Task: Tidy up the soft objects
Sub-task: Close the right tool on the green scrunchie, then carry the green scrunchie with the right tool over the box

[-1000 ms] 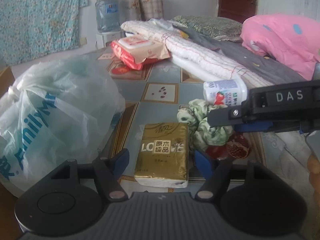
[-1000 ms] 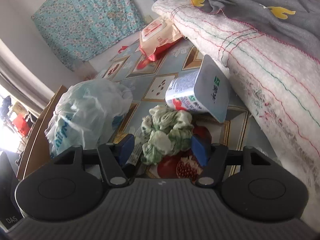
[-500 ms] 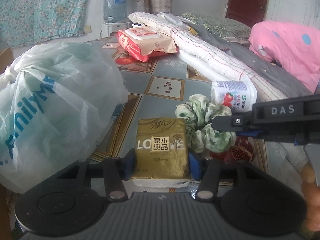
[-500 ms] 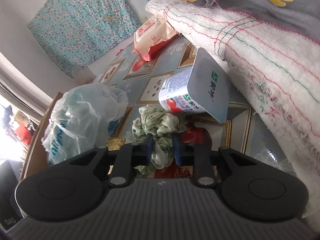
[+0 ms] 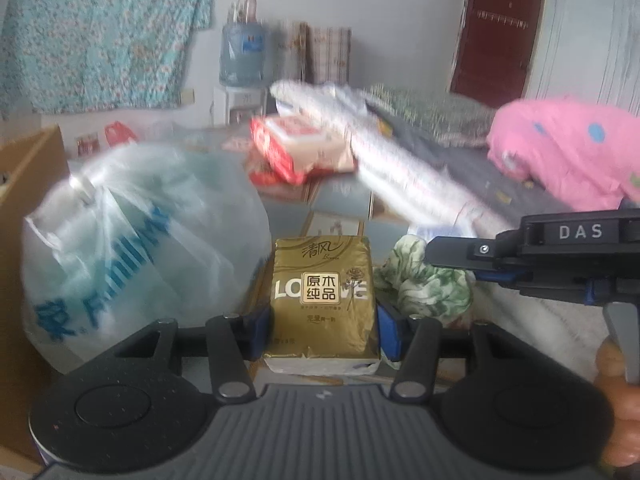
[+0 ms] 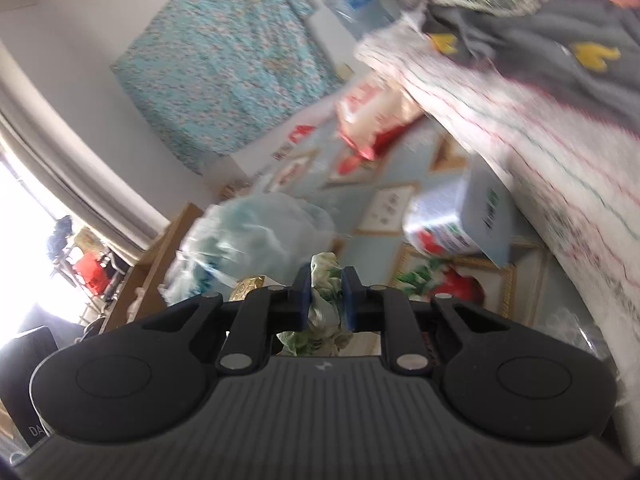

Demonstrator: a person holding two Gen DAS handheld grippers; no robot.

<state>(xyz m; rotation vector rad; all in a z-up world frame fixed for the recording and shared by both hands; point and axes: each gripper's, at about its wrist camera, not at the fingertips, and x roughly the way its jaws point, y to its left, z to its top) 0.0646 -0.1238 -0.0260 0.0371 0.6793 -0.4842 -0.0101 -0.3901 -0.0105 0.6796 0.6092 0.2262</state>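
My left gripper [image 5: 324, 330] is shut on a gold tissue pack [image 5: 322, 292] and holds it lifted off the table. My right gripper [image 6: 325, 298] is shut on a green and white fabric scrunchie [image 6: 322, 280], also lifted. The scrunchie also shows in the left wrist view [image 5: 424, 280], just right of the tissue pack, under the right gripper's body [image 5: 540, 252]. The tissue pack's gold corner shows in the right wrist view [image 6: 248, 286].
A white plastic bag [image 5: 132, 248] bulges at the left beside a cardboard box [image 5: 28, 168]. A yogurt cup [image 6: 456, 220] lies on the patterned tablecloth [image 6: 384, 200]. A red wet-wipes pack [image 5: 296, 150] lies farther back. Rolled blankets [image 5: 408, 168] and a pink pillow [image 5: 568, 148] are at right.
Both grippers closed, the left on the tissue pack and the right on the scrunchie, then rose with them. The views now tilt up toward the far wall.
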